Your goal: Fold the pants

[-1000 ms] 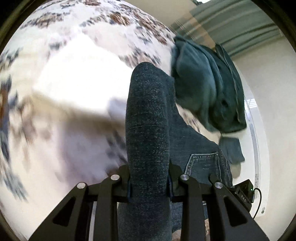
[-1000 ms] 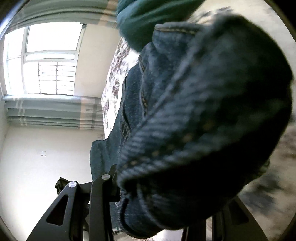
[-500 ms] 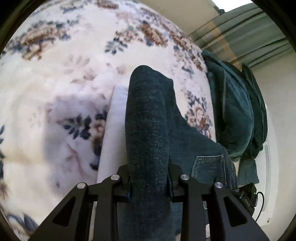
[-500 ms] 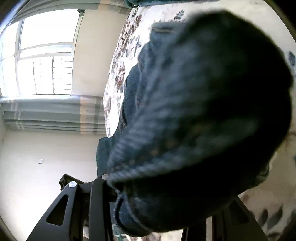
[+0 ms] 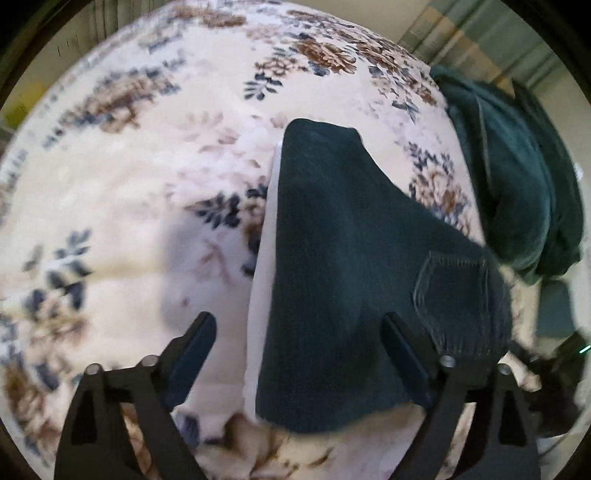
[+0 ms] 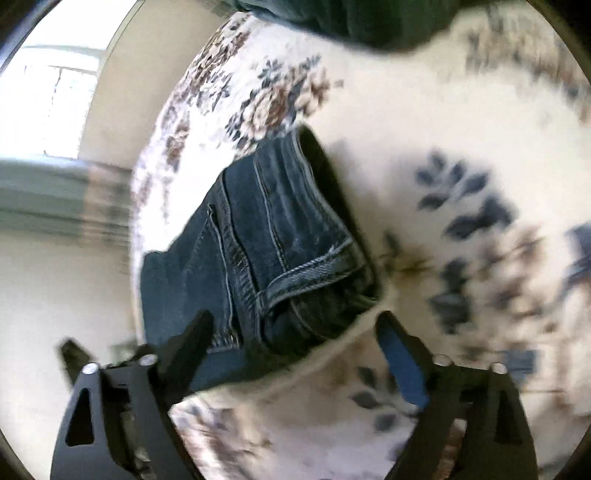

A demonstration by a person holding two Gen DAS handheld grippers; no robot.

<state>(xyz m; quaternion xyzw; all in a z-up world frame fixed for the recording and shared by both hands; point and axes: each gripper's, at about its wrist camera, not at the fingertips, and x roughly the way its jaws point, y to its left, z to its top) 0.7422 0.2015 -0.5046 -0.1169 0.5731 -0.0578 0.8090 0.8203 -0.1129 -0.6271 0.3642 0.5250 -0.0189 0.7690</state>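
Observation:
The dark blue jeans lie folded on the floral bedspread, a back pocket showing at the right. My left gripper is open, its fingers apart on either side of the near fold and holding nothing. In the right wrist view the jeans lie as a folded stack with the hem and seams showing. My right gripper is open, just in front of the stack's near edge, empty.
A dark green garment lies bunched on the bed beyond the jeans, also at the top of the right wrist view. A white item lies under the jeans' left edge. A window and wall are to the left.
Both grippers were shut on the jeans, holding folds up. Now both have opened and let go, and the jeans lie flat and folded on the bedspread.

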